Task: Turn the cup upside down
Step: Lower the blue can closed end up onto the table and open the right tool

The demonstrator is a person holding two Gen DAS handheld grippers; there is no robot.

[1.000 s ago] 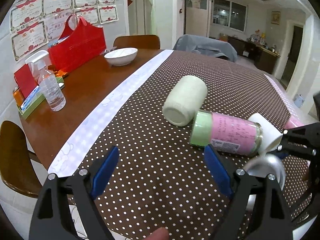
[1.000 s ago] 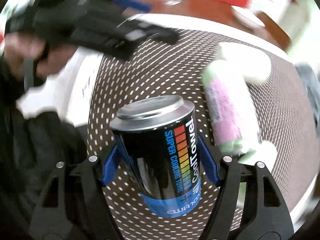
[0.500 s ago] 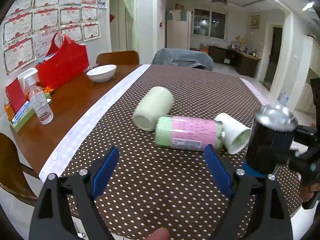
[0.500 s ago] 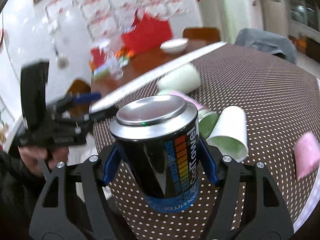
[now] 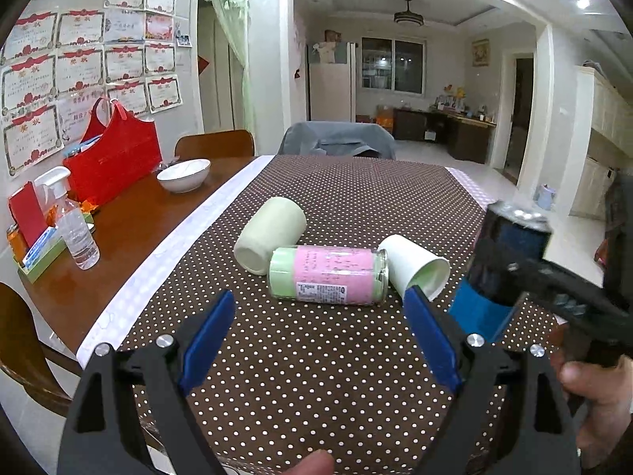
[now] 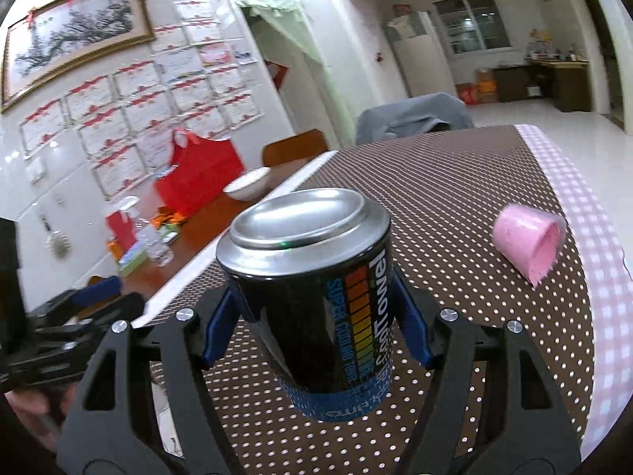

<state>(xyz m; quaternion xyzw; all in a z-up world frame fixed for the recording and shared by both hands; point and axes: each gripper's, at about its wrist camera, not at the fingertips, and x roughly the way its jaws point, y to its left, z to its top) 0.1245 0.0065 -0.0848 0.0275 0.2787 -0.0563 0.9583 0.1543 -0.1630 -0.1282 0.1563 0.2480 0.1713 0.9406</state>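
Now black can sits clamped btwn R fingers (metal end up).

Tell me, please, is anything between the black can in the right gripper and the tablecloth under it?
Nothing visible is. The right gripper grips the black can above bare dotted tablecloth. The pink cup lies off to its right, and the jar and white paper cup lie to its left. The spot directly beneath the can is hidden.
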